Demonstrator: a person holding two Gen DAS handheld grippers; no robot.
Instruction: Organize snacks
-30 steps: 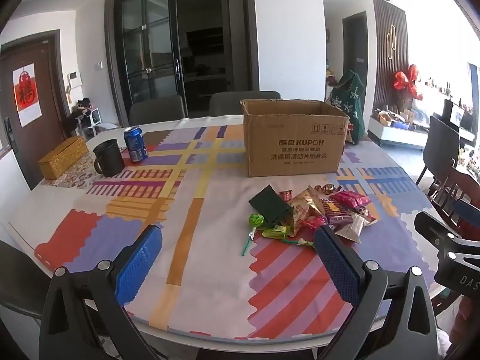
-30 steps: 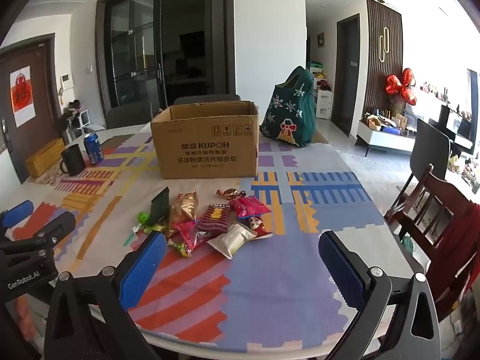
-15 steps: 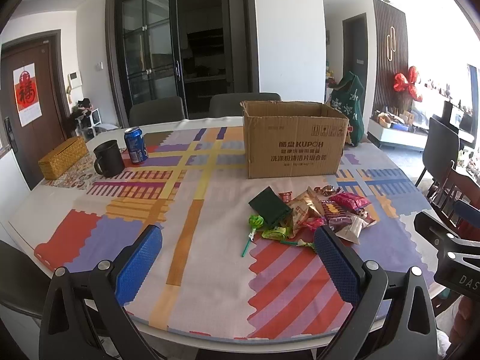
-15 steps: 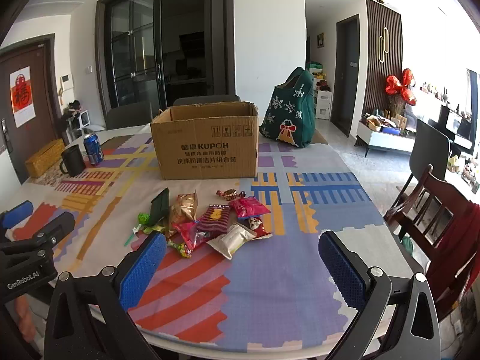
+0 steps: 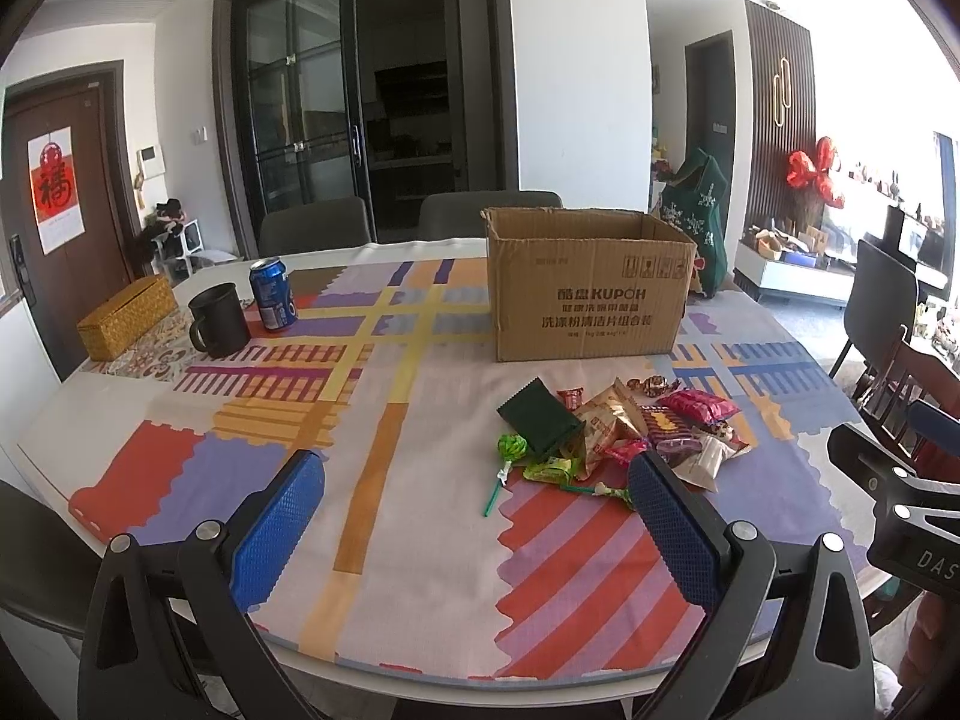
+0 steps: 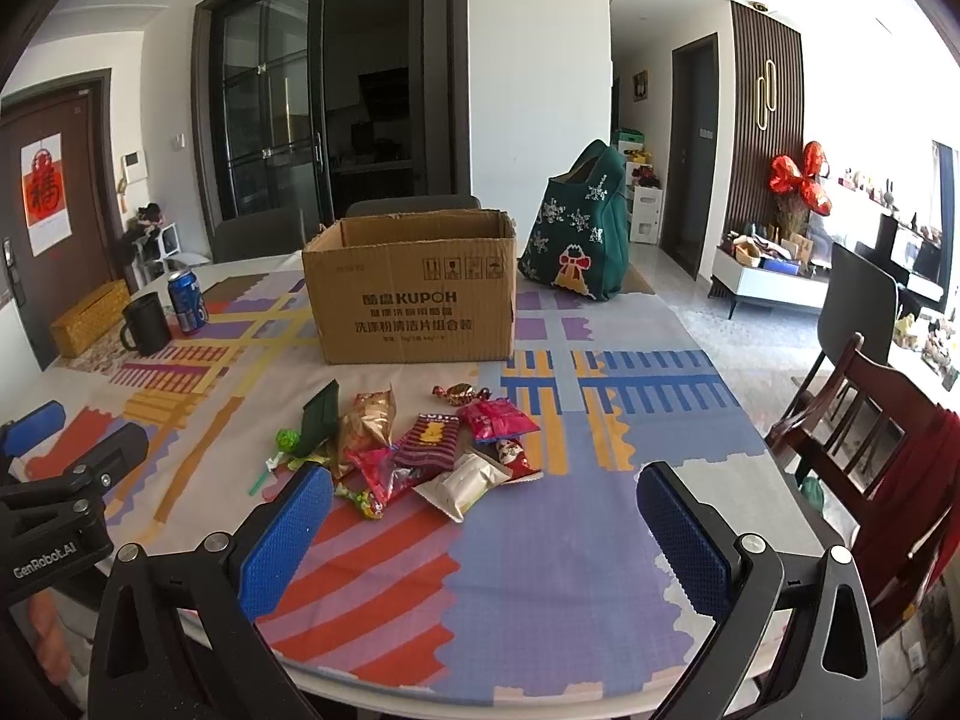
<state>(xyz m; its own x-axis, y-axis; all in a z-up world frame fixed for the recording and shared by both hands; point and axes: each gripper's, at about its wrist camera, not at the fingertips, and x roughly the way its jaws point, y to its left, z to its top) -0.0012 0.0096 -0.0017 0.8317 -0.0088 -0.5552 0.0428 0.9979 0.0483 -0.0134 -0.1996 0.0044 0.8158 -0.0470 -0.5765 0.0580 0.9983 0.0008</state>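
Observation:
A pile of snack packets point(image 5: 624, 432) lies on the colourful tablecloth in front of an open cardboard box point(image 5: 585, 285). The pile holds a dark green packet point(image 5: 537, 420), a green lollipop point(image 5: 510, 450), a pink packet point(image 5: 696, 405) and several others. In the right wrist view the pile point(image 6: 420, 450) lies just beyond my left finger and the box point(image 6: 414, 294) stands behind it. My left gripper point(image 5: 474, 480) is open and empty, above the near table edge. My right gripper point(image 6: 486, 498) is open and empty, to the right of the pile.
A black mug point(image 5: 219, 321), a blue can point(image 5: 273, 294) and a woven yellow box point(image 5: 126, 315) stand at the far left. A green gift bag point(image 6: 579, 228) sits behind the box. A wooden chair point(image 6: 864, 420) stands at the right table edge.

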